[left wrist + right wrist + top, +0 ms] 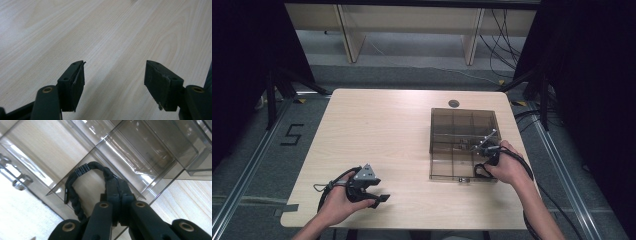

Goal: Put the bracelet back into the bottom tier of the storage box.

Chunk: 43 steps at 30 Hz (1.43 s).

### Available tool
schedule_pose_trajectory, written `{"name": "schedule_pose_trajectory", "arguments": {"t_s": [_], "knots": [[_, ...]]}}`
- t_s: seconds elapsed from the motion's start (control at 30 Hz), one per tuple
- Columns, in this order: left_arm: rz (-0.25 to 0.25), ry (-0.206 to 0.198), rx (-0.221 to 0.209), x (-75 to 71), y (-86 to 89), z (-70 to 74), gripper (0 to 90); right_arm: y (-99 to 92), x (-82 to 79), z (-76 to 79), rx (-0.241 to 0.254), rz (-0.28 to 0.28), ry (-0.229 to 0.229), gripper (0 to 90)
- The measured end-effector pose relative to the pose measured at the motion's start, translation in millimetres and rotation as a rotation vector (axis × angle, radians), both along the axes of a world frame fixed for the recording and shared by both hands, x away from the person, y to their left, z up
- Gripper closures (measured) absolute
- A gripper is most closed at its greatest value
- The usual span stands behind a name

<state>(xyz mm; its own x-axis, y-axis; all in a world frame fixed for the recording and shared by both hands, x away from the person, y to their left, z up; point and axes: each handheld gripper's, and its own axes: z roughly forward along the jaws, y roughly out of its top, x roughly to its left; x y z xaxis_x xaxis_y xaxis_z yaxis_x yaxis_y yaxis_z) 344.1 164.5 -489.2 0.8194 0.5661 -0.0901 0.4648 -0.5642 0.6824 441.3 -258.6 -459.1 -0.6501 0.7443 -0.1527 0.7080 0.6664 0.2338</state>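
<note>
A smoky clear plastic box [464,111] with several compartments lies open-topped on the right half of the wooden table [377,135]. My right gripper [491,159] hangs over its near right corner, shut on a black braided cord loop [482,171]. In the right gripper view the jaws [117,182] pinch the loop [75,173] at its top, and the rest curves down over a compartment of the box [150,157]. My left gripper [381,190] rests near the table's front left, open. Its pads [75,82] stand wide apart above bare wood with nothing between them.
A small clear latch [462,179] sits on the box's near wall, also seen as a latch [22,181] in the right gripper view. A dark round grommet [454,103] lies behind the box. Cables trail on the floor at the right.
</note>
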Motion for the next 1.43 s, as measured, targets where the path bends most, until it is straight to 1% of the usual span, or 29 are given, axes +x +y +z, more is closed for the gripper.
{"name": "schedule_pose_trajectory", "arguments": {"t_s": [0.07, 0.17, 0.27, 0.37, 0.4, 0.47, 0.57, 0.6, 0.63, 0.67, 0.73, 0.77, 0.83, 0.87, 0.9, 0.93, 0.97, 1.0, 1.03, 1.07, 1.1, 1.13, 1.17, 1.2, 1.23, 1.3, 1.33, 1.37, 1.43], "knots": [[-0.001, -0.001, -0.001, -0.2, -0.3, 0.1, 32.4, -0.9, -0.7, 2.6, 0.007, 0.002, 0.000, 89.3], [-0.004, -0.002, 0.002, 0.4, 0.5, 0.0, 32.4, -4.6, -2.6, 8.9, 0.019, -0.002, 0.016, 88.2], [-0.002, 0.000, 0.000, 0.3, 0.0, -0.3, 32.3, -11.1, -5.0, 15.5, 0.025, 0.019, 0.053, 87.3], [-0.002, 0.002, 0.003, 0.0, -0.3, -0.2, 32.3, -14.9, -8.6, 21.1, 0.037, 0.008, 0.077, 87.1], [0.005, 0.002, -0.006, -0.3, -0.8, -0.6, 32.4, -16.3, -10.7, 23.4, 0.040, 0.004, 0.085, 87.0], [-0.006, -0.006, 0.015, 1.0, 1.1, 0.1, 32.4, -19.9, -12.4, 27.7, 0.047, 0.007, 0.099, 86.5], [-0.001, 0.001, 0.007, 0.3, 0.8, -0.3, 32.4, -24.8, -17.3, 32.7, 0.052, -0.006, 0.136, 84.9], [-0.002, -0.002, 0.014, 0.5, 1.0, -0.3, 32.4, -28.2, -17.7, 33.4, 0.051, 0.019, 0.147, 84.4], [-0.004, -0.002, 0.008, 0.4, 0.6, -0.4, 32.3, -28.3, -20.6, 34.7, 0.058, -0.016, 0.175, 83.9], [-0.009, 0.002, 0.009, 0.0, 0.6, -0.1, 32.3, -31.5, -21.1, 34.4, 0.053, 0.003, 0.184, 83.4], [-0.008, 0.003, 0.006, -0.3, 0.5, -0.2, 32.2, -35.3, -23.3, 34.5, 0.047, -0.003, 0.216, 82.2], [-0.011, 0.001, 0.007, 0.0, 0.7, -0.2, 32.2, -36.3, -24.8, 34.8, 0.045, -0.026, 0.238, 81.1], [-0.007, 0.001, 0.004, 0.0, 0.8, -0.2, 32.2, -41.2, -25.4, 34.1, 0.056, -0.016, 0.243, 80.3], [-0.007, 0.001, 0.004, 0.0, 0.8, -0.2, 32.2, -42.4, -25.8, 35.0, 0.059, -0.042, 0.251, 80.3], [-0.008, 0.002, 0.004, -0.1, 0.8, -0.2, 32.2, -47.5, -25.2, 33.4, 0.052, -0.025, 0.241, 80.2], [-0.010, 0.001, 0.005, 0.1, 0.9, -0.4, 32.2, -48.4, -25.5, 34.5, 0.043, -0.042, 0.256, 80.0], [-0.011, 0.001, 0.006, 0.1, 0.8, -0.4, 32.2, -51.7, -25.2, 32.5, 0.042, -0.033, 0.250, 79.5], [-0.012, 0.001, 0.006, 0.1, 0.8, -0.4, 32.2, -52.1, -25.9, 33.0, 0.045, -0.047, 0.265, 79.1], [-0.011, 0.002, 0.008, 0.0, 0.7, -0.3, 32.2, -52.0, -28.0, 31.6, 0.055, -0.073, 0.294, 78.2], [-0.012, 0.003, 0.008, 0.1, 0.8, -0.5, 32.2, -54.3, -28.4, 29.9, 0.060, -0.055, 0.309, 77.3], [-0.012, 0.004, 0.011, 0.1, 0.7, -0.5, 32.2, -55.1, -28.5, 29.3, 0.051, -0.048, 0.324, 76.2], [0.001, 0.014, 0.007, -0.6, 0.1, -1.3, 32.1, -56.0, -28.0, 27.5, 0.056, -0.033, 0.327, 75.6], [0.003, 0.013, 0.010, -0.3, 0.1, -1.8, 32.1, -57.8, -27.5, 25.1, 0.060, -0.010, 0.319, 75.2], [0.004, 0.014, 0.012, -0.6, -0.1, -1.6, 32.1, -58.6, -27.9, 24.0, 0.053, -0.008, 0.324, 74.6], [0.003, 0.013, 0.013, -0.6, -0.2, -1.6, 32.1, -59.1, -28.2, 23.5, 0.035, -0.015, 0.332, 73.9], [0.002, 0.014, 0.010, -0.5, -0.1, -1.6, 32.0, -59.2, -28.4, 23.3, 0.038, -0.040, 0.350, 73.2], [0.001, 0.014, 0.008, -0.3, 0.0, -1.6, 32.1, -60.9, -27.2, 22.1, 0.032, -0.019, 0.344, 72.8], [0.002, 0.015, 0.009, -0.3, 0.1, -1.6, 32.0, -60.4, -28.0, 22.3, 0.029, -0.040, 0.351, 72.6], [-0.002, 0.011, 0.013, -0.1, 0.1, -1.5, 32.0, -60.4, -28.2, 21.6, 0.053, -0.046, 0.362, 72.0]]}}
